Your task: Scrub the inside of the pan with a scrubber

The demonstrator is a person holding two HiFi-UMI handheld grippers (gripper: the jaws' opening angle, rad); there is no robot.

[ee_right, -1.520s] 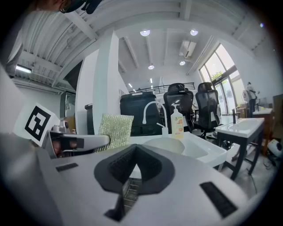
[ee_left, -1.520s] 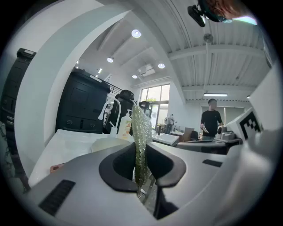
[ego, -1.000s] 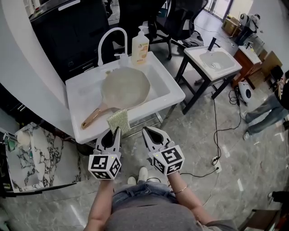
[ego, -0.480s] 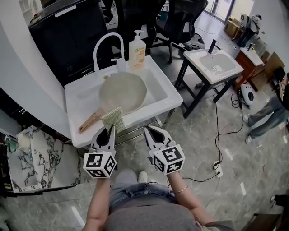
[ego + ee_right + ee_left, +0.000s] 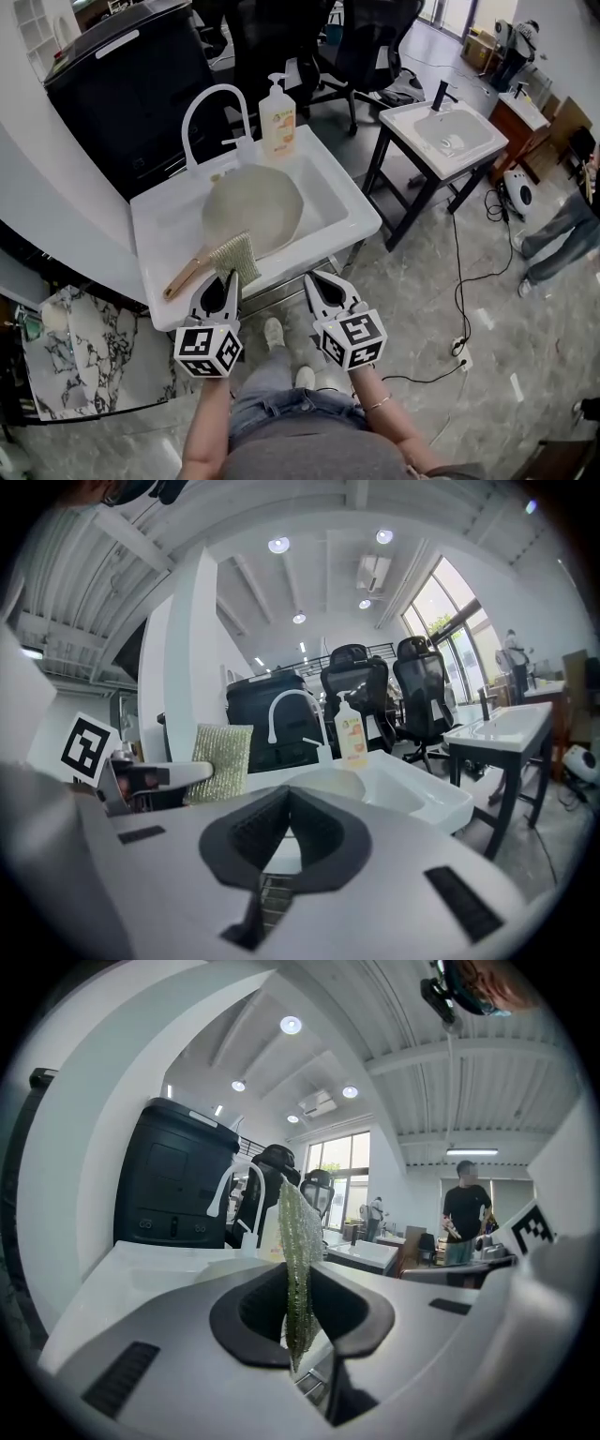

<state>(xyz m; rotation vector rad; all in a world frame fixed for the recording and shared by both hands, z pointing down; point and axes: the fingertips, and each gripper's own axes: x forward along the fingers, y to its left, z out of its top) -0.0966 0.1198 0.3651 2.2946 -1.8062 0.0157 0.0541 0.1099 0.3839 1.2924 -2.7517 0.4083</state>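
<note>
A pale round pan (image 5: 251,208) with a copper-coloured handle (image 5: 187,277) lies in the white sink (image 5: 347,202). My left gripper (image 5: 228,276) is shut on a green-gold mesh scrubber (image 5: 235,257), which stands up above the sink's front edge near the handle. In the left gripper view the scrubber (image 5: 298,1251) is pinched edge-on between the jaws. My right gripper (image 5: 313,279) hovers in front of the sink, shut with nothing in it. In the right gripper view, the scrubber (image 5: 219,761) is at left and the pan (image 5: 323,782) ahead.
A white curved faucet (image 5: 214,108) and a soap bottle (image 5: 277,117) stand at the sink's back. A black cabinet (image 5: 131,84) is behind it. A second small sink table (image 5: 445,131) stands to the right, with office chairs (image 5: 366,47) beyond. Cables (image 5: 459,281) lie on the marble floor.
The head camera has shifted slightly. Both grippers stay low in front of the sink, and the scrubber stays held at the sink's front edge by the pan handle.
</note>
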